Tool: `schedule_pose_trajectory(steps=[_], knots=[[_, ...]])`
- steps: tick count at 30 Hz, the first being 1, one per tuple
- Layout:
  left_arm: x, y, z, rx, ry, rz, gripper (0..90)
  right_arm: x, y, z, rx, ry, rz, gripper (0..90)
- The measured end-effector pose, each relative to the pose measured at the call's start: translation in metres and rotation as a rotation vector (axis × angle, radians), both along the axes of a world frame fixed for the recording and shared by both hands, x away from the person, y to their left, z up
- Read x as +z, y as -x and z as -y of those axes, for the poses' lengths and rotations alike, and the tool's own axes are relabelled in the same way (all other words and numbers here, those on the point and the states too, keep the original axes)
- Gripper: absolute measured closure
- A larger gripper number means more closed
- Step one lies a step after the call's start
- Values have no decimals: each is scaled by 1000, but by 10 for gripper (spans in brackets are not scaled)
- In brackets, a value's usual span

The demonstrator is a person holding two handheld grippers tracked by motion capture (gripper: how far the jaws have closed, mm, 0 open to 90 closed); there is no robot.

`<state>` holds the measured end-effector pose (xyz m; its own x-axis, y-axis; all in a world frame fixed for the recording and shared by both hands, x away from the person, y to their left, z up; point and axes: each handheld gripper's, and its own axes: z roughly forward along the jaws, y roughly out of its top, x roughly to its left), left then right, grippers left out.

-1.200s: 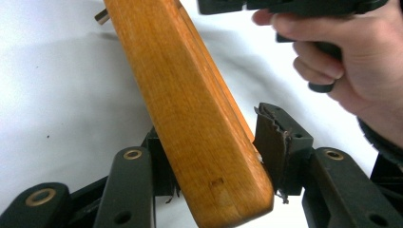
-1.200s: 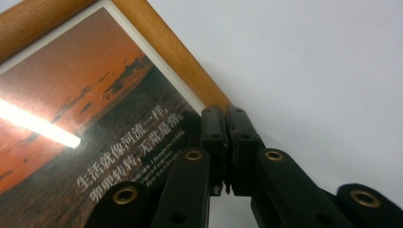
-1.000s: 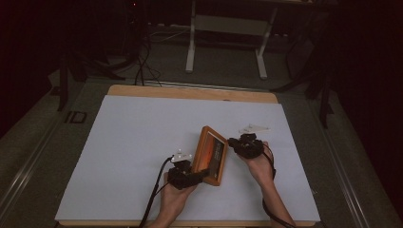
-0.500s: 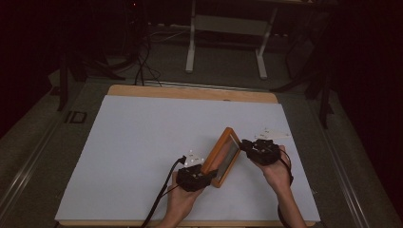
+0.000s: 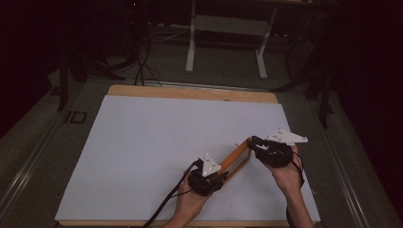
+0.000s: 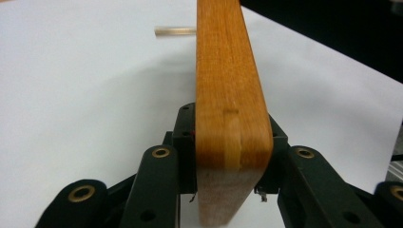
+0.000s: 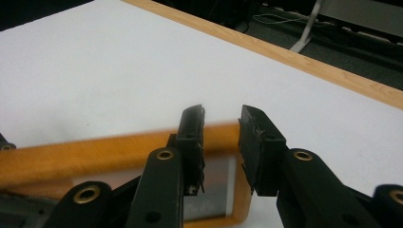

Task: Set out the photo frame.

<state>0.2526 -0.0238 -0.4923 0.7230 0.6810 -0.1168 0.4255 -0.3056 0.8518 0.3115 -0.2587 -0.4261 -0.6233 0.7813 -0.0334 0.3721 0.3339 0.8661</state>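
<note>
1. The left tongs (image 5: 219,176), near the desk's (image 5: 142,142) front edge at about 6 o'clock, are clamped on the lower end of a wooden frame (image 6: 228,95).
2. The frame (image 5: 236,158) stands on edge, running toward 2 o'clock.
3. At its far end the right tongs (image 7: 221,133), jaws just opening, straddle the rim with a gap, gripping nothing.

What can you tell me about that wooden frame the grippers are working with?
The wooden frame is orange-brown varnished wood with rounded corners around a darker inner panel. It stands tilted up on one long edge on the white table cover. The left gripper is shut on its near end. The right gripper, jaws just opening, sits at its far end without pressing it.
</note>
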Motion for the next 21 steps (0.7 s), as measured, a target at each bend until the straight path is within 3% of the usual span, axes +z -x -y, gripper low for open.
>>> schedule_pose_trajectory(steps=[3,10,12,13,17,21], knots=[[-1,2,-2,-20,-3,16,691,-4,2,1,-4,-6,-1,718],[-4,-1,-6,-43,46,2,685,-12,3,3,-1,-4,-15,748],[-6,-2,-7,-50,78,-21,665,-12,2,3,2,-5,-22,779],[-11,-3,-7,-63,87,-51,643,-12,1,3,2,-5,-24,788],[-30,-3,-3,-60,67,-109,547,-13,2,3,6,-10,-23,796],[-38,-1,3,-50,34,-98,559,-14,3,6,10,-23,-18,797]])
